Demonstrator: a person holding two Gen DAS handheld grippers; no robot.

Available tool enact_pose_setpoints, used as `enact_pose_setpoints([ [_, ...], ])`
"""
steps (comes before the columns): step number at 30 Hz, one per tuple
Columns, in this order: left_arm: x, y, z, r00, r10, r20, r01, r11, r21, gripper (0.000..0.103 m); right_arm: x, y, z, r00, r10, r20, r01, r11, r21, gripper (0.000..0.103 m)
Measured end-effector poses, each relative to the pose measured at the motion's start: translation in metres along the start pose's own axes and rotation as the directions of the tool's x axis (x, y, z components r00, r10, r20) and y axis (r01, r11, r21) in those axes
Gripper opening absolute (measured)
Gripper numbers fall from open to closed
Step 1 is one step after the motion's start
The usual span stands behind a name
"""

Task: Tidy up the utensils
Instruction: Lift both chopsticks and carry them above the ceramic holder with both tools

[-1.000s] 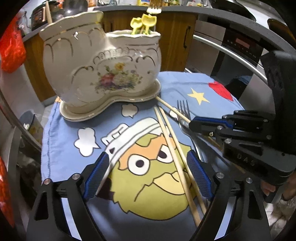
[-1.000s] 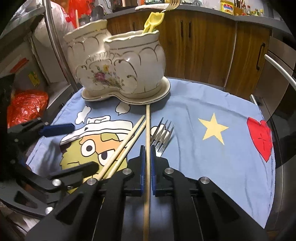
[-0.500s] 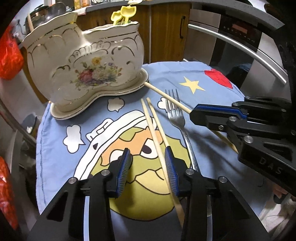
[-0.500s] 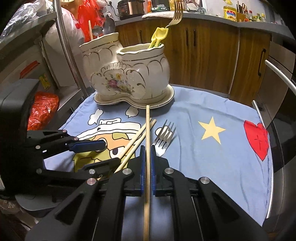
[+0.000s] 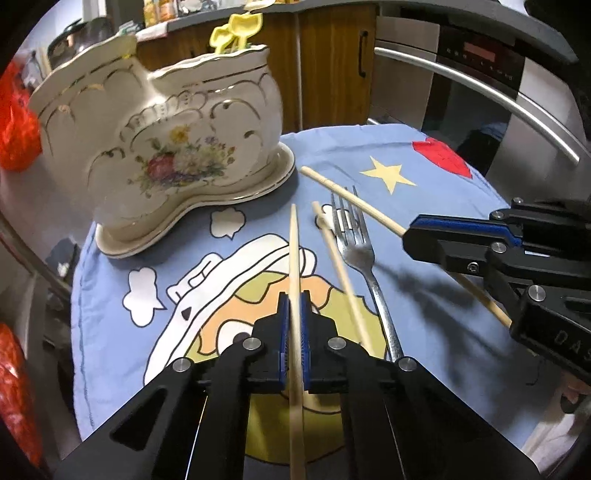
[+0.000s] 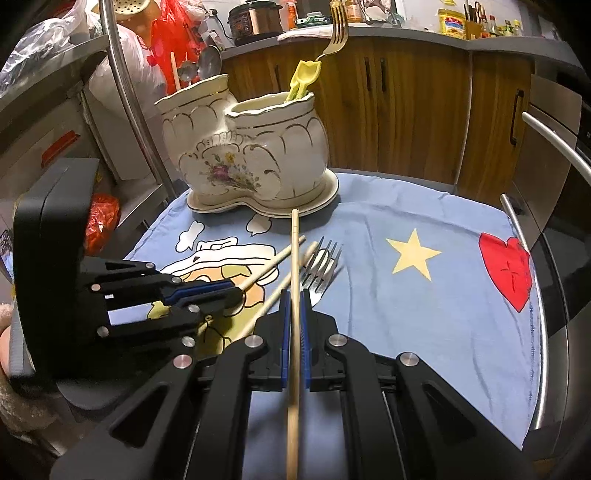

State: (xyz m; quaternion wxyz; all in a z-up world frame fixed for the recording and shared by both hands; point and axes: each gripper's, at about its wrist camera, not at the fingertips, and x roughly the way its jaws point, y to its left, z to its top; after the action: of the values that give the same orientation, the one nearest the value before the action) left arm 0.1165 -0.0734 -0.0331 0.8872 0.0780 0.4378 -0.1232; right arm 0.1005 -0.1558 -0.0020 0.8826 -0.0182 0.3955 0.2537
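Note:
A white floral ceramic holder (image 5: 173, 147) (image 6: 247, 158) stands at the far side of the blue cartoon cloth (image 5: 424, 177), with yellow utensils (image 6: 303, 83) and a gold fork (image 6: 338, 27) in it. My left gripper (image 5: 294, 310) is shut on a wooden chopstick (image 5: 294, 251), lifted off the cloth. My right gripper (image 6: 294, 306) is shut on another chopstick (image 6: 294, 251), which shows in the left wrist view (image 5: 351, 197). A third chopstick (image 5: 340, 266) and a silver fork (image 5: 364, 254) (image 6: 321, 266) lie on the cloth between the grippers.
The cloth covers a small round table (image 6: 546, 295) with a metal rim. Wooden cabinets (image 6: 406, 103) and an oven with a steel handle (image 5: 480, 96) stand behind. Red bags (image 5: 14, 122) hang at the left.
My left gripper has closed from open onto one of the two chopsticks lying on the cloth and raised it. My right gripper has kept its chopstick and lifted a little.

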Motion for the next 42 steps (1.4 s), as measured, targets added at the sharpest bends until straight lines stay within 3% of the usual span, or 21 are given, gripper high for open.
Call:
enact_pose_setpoints([
  [8,-0.02,0.019,-0.008,0.998,-0.058,0.039,0.06,0.997,-0.044,0.006,-0.006,-0.006,0.001,1.0,0.013,0.019,-0.013,0.999,0.038,0.005],
  [18,-0.083,0.035,-0.012,0.968,-0.088,0.237,0.103,0.994,-0.048,0.006,-0.037,-0.005,0.012,0.983,0.068,0.169,-0.087,0.99,0.108,0.005],
  [24,-0.128,0.057,0.001,0.918,-0.101,0.383,0.139,0.988,-0.073,0.006,-0.057,0.005,0.035,0.959,0.073,0.274,-0.103,0.99,0.096,0.005],
  [30,-0.164,0.097,0.046,0.846,-0.063,0.529,0.141,0.984,-0.108,0.006,-0.068,0.019,0.085,0.915,0.099,0.392,-0.12,0.992,0.029,0.005],
  [31,-0.168,0.107,0.056,0.827,-0.062,0.558,0.154,0.981,-0.12,0.006,-0.068,0.021,0.094,0.906,0.106,0.41,-0.125,0.992,0.019,0.005],
  [37,-0.164,0.147,0.101,0.748,-0.048,0.661,0.213,0.962,-0.17,0.006,-0.048,0.017,0.147,0.845,0.16,0.511,-0.198,0.98,0.021,0.005],
  [42,-0.139,0.161,0.117,0.703,-0.05,0.709,0.247,0.952,-0.179,0.006,-0.022,0.004,0.169,0.807,0.182,0.561,-0.265,0.962,0.069,0.005],
])
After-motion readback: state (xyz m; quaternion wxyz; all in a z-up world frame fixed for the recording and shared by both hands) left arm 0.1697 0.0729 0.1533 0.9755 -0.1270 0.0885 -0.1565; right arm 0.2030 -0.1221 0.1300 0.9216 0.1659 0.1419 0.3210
